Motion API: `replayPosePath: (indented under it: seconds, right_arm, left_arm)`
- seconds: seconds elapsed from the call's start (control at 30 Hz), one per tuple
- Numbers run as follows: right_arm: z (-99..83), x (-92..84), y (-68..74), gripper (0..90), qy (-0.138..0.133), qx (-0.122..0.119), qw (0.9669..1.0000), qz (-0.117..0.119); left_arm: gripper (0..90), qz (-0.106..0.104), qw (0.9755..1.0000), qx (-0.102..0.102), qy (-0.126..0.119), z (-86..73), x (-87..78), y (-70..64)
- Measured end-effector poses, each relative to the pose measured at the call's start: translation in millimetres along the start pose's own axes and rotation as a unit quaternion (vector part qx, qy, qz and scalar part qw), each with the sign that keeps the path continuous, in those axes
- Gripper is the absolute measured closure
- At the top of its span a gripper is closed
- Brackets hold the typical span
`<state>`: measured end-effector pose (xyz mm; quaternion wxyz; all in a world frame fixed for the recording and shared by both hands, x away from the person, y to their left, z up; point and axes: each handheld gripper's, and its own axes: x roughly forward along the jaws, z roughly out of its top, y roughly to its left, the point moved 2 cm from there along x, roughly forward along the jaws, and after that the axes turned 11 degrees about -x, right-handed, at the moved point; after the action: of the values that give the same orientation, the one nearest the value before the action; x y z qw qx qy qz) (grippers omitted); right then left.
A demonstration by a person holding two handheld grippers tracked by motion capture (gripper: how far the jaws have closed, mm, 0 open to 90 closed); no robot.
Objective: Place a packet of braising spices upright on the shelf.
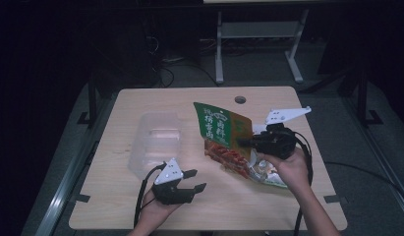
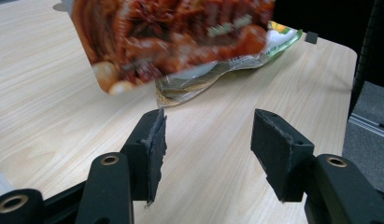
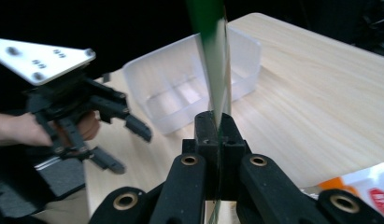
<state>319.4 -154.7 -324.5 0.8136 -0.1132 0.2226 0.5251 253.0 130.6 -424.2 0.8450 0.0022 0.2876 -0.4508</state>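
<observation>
A green, orange and red snack bag hangs tilted above the middle of the table, with my right gripper shut on its right edge. In the right gripper view the bag rises edge-on from between the closed jaws of that gripper. My left gripper rests near the table's front edge, open with nothing in it, below and left of the bag. The left gripper view has the bag's printed face lifted ahead of the open gripper.
A clear plastic container stands left of the bag, also seen as the clear container beyond my right jaws. A second packet lies flat under the right hand. The table has a cable hole at the back.
</observation>
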Motion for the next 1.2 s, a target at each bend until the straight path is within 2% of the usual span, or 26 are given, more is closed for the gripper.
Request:
replayPosePath:
  seconds: [0.1, 0.47, 0.63, 0.9, 1.0, 1.1, 1.2]
  right_arm:
    - [4.8, 3.4, -2.9, 90.0, 0.008, -0.001, 0.9999, -0.009]
    - [27.9, 13.3, -8.2, 90.0, -0.006, 0.000, 1.0000, -0.005]
    - [40.9, 24.6, -12.2, 90.0, -0.008, -0.003, 0.9999, -0.007]
    - [60.4, 46.6, -17.8, 90.0, 0.002, -0.015, 0.9999, -0.005]
    - [66.8, 53.7, -19.9, 90.0, 0.001, -0.016, 0.9999, -0.002]
    - [73.2, 61.7, -21.9, 90.0, 0.003, -0.019, 0.9998, 0.001]
    - [80.7, 70.0, -22.2, 90.0, 0.003, -0.026, 0.9997, 0.002]
  left_arm:
    - [44.2, 0.001, 1.0000, 0.003, 0.000, -1.3, 0.3, -0.9]
    - [42.5, -0.002, 0.9999, 0.015, 0.005, -3.5, -0.3, -4.3]
    - [40.6, -0.005, 0.9998, 0.019, 0.006, -4.3, 0.8, -6.1]
    - [37.9, -0.013, 0.9996, 0.025, 0.008, -5.8, 2.5, -8.4]
    - [37.5, -0.013, 0.9994, 0.033, 0.006, -5.4, 2.4, -8.3]
    - [37.2, -0.013, 0.9993, 0.034, 0.006, -5.4, 2.6, -7.9]
    - [36.7, -0.015, 0.9995, 0.026, 0.007, -6.3, 2.3, -8.1]
